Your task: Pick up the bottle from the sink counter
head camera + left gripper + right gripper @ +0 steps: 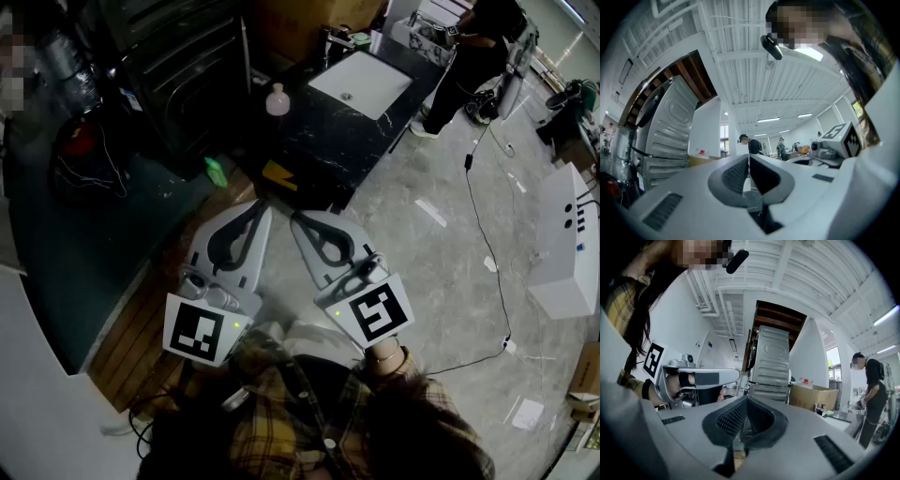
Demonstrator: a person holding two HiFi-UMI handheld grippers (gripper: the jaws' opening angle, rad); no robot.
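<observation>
A pale pink bottle [277,99] stands upright on the black sink counter [328,141], left of the white basin [361,82]. Both grippers are held low, close to the person's body and well short of the counter. My left gripper [265,208] is shut with nothing between its jaws; in the left gripper view [749,157] its tips meet and point upward toward the ceiling. My right gripper [296,218] is shut and empty too, its tips touching in the right gripper view [746,399]. Neither gripper view shows the pink bottle.
A dark appliance [178,66] stands left of the counter, and a green object [217,171] lies at its foot. A person [473,56] stands at the counter's far end. Cables [487,234] run across the grey floor, and a white machine [567,239] sits at the right.
</observation>
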